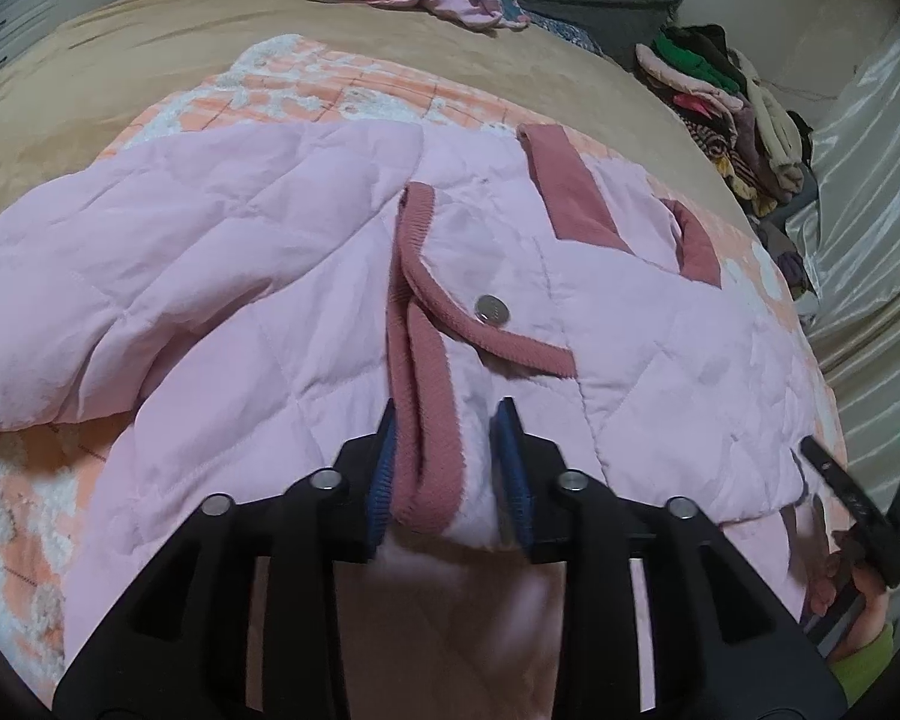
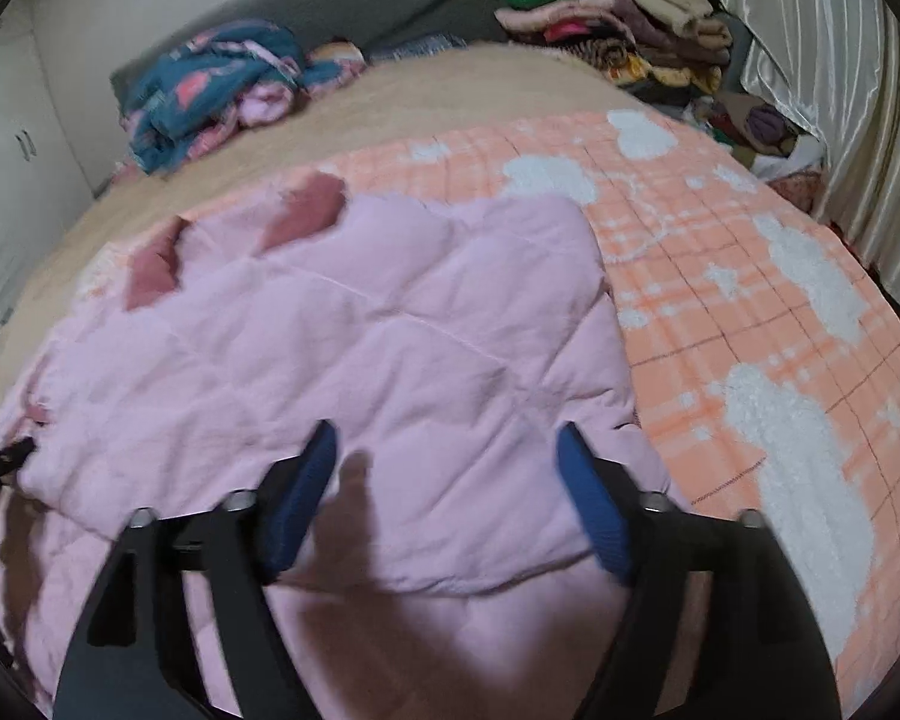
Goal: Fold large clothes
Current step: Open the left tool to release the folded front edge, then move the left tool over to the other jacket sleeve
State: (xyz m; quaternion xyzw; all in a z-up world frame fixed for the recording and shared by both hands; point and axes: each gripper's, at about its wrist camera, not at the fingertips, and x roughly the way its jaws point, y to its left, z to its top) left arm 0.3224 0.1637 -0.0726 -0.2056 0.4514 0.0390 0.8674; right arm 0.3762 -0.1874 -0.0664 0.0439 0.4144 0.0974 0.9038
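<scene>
L tool point(image 1: 450, 450) clamped on cloth, R tool point(image 2: 447, 498) jaws spread wide.

Soft, even indoor light, moderately dim, source unseen. Strong fisheye bending, black vignette at corners. Left wrist view sharp; small glint on snap button point(image 1: 492, 308); sheen on curtain point(image 1: 870, 192). Right wrist view motion-blurred throughout; dark shadow on pink jacket point(image 2: 354, 324) between blue pads point(image 2: 297, 510).

Pink jacket point(image 1: 282, 276): quilted matt cloth, ribbed knit trim point(image 1: 426, 372), shiny metal snap point(image 1: 492, 308). Peach blanket point(image 2: 750, 312): fleecy. Curtain point(image 2: 840, 90): glossy satin. Gripper pads point(image 1: 513, 468): ribbed blue.
</scene>
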